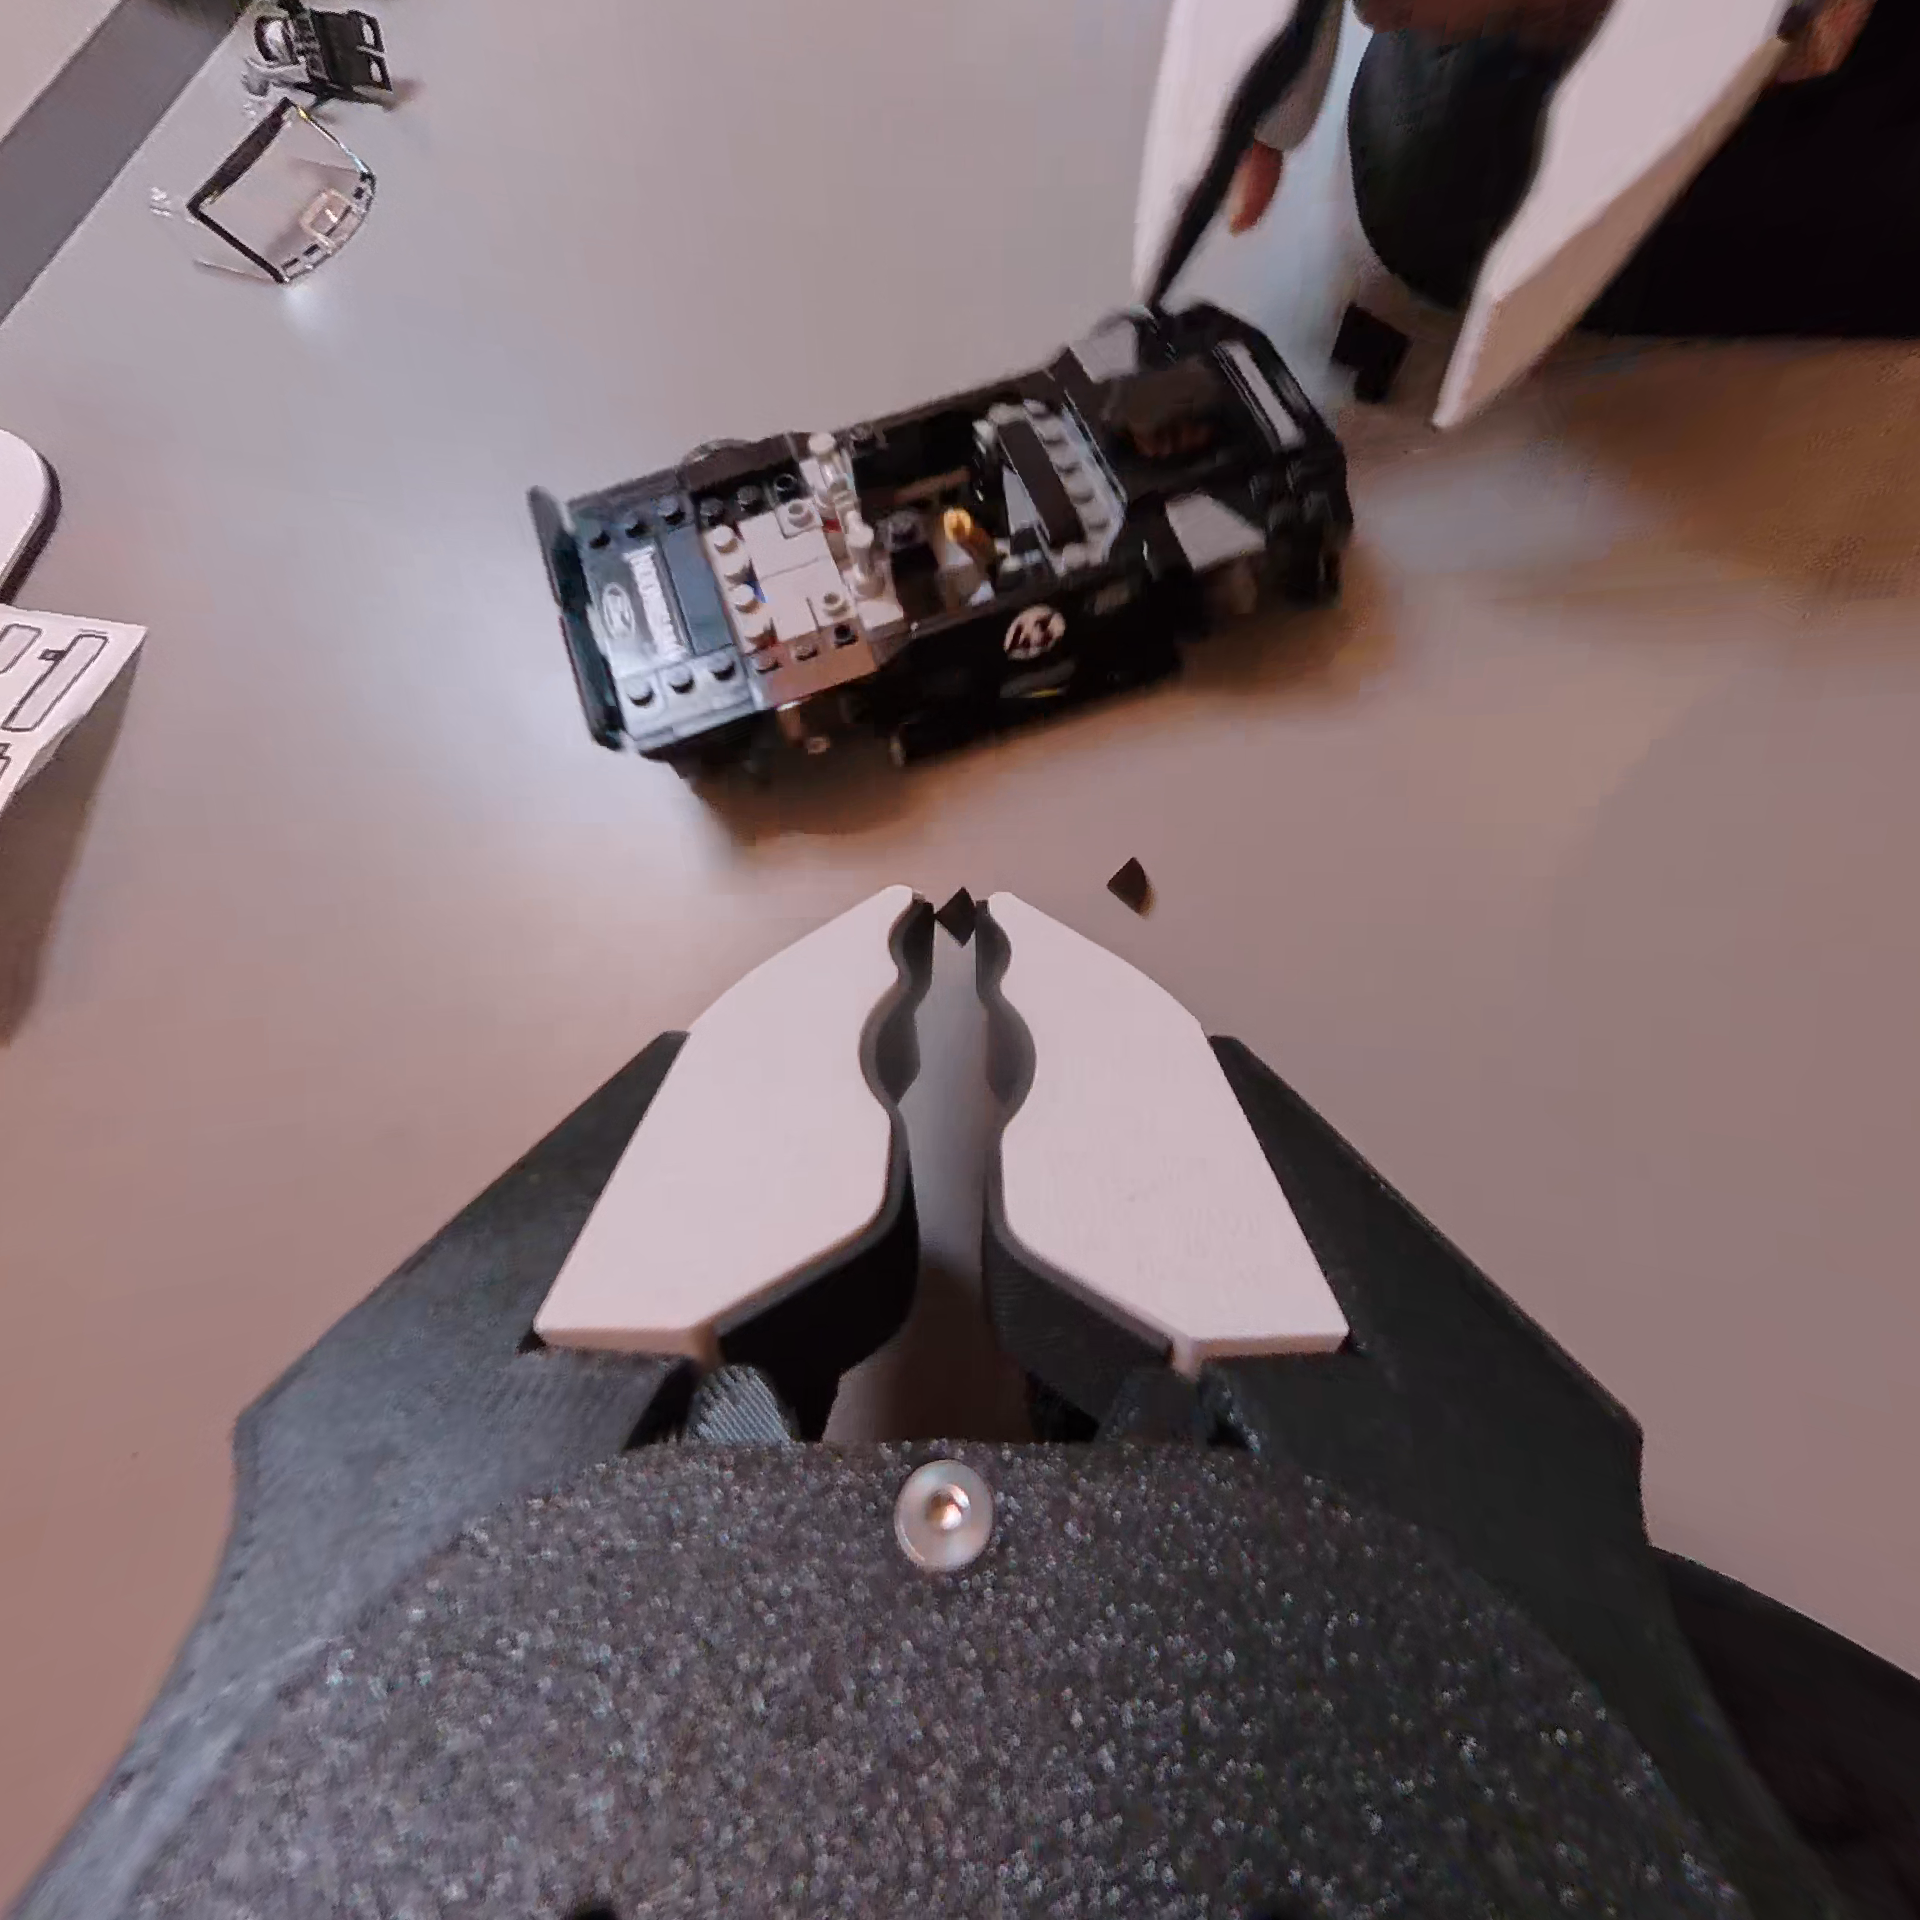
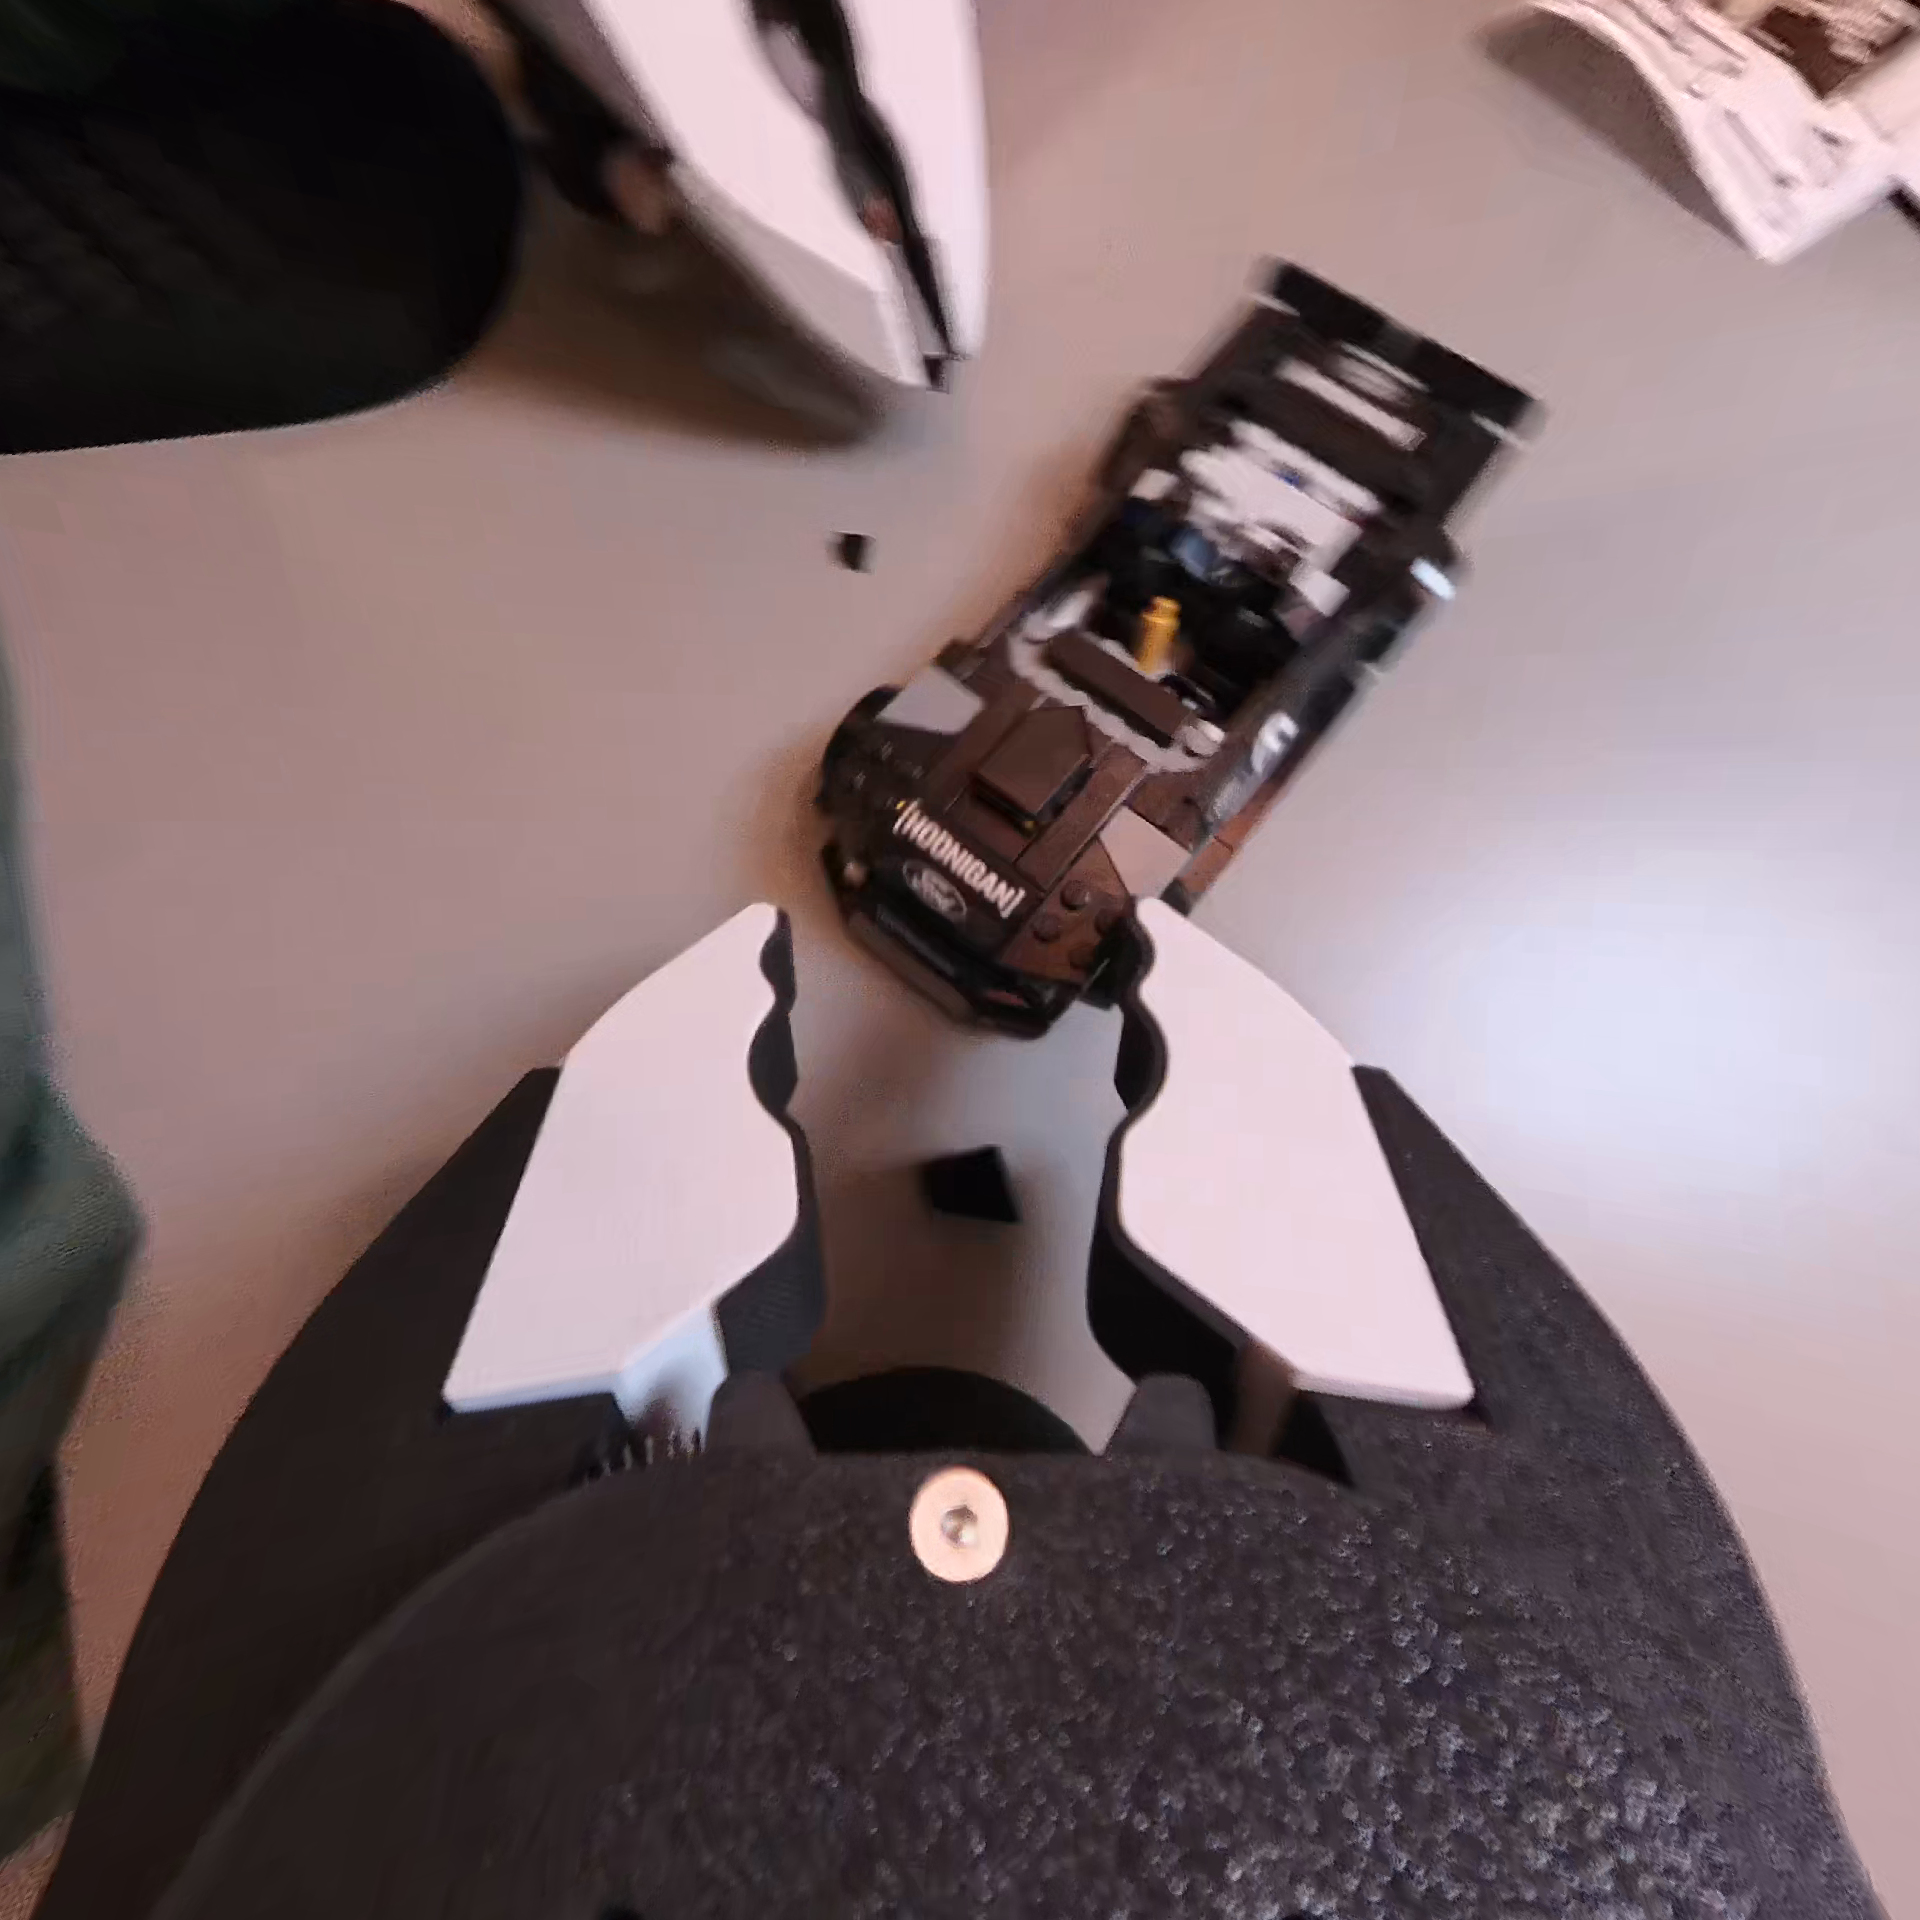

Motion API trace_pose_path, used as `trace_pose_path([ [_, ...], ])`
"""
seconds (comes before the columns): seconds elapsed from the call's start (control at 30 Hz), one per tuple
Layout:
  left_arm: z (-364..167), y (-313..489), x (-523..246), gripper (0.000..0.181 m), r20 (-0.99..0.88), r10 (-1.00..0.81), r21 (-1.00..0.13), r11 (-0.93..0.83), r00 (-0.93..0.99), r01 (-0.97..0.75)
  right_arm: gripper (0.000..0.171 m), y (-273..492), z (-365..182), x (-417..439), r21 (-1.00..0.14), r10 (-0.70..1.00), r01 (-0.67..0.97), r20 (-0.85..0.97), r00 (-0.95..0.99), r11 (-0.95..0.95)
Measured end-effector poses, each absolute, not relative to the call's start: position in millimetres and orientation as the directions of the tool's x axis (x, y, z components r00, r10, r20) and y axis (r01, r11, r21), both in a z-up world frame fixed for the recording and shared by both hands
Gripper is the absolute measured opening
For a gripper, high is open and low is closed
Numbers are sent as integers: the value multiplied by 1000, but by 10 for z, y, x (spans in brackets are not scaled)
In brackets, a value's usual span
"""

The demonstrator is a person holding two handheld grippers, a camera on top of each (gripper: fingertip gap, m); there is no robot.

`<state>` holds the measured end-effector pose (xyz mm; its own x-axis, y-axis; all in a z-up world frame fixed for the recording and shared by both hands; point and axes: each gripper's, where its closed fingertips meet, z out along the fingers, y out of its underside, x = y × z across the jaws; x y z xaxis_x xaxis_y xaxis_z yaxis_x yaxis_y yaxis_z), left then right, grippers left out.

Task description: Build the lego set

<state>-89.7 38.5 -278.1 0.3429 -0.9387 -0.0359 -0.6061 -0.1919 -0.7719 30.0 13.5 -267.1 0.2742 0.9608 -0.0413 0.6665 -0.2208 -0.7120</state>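
Beside the black car [image 1: 935, 582], left gripper [image 1: 954, 914] pinching a small black piece [image 1: 956, 918], right gripper [image 2: 961, 935] spread.

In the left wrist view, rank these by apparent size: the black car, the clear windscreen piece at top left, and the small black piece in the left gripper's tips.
1. Black car
2. Clear windscreen piece, though it lies farther from the camera
3. Small black piece, pinched in the left gripper

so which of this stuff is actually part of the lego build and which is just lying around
Part of the build:
- black lego car
- tiny black piece in the left gripper
- loose black piece on the table
- right gripper, open at the car's end

Lying about:
- clear plastic stand
- sticker sheet
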Motion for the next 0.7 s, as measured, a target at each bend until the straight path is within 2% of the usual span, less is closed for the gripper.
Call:
trace_pose_path([
  [0.1,-2741,409,-906,8,-35,-934,-785,-194,355,-589,56,-105,-2618,155,-737,988,661,-55,146,-139],
  [0.3,-2688,439,-937,8,-43,-926,-799,-193,374,-570,56,169,-2609,191,-724,969,661,-44,242,-198],
  [0.53,-2628,500,-999,8,-35,-913,-819,-207,407,-535,48,25,-2779,-105,-634,992,770,40,119,-66],
  [0.7,-2563,521,-1034,8,-13,-908,-846,-213,419,-489,48,-49,-2713,-328,-667,997,743,8,73,-49],
])
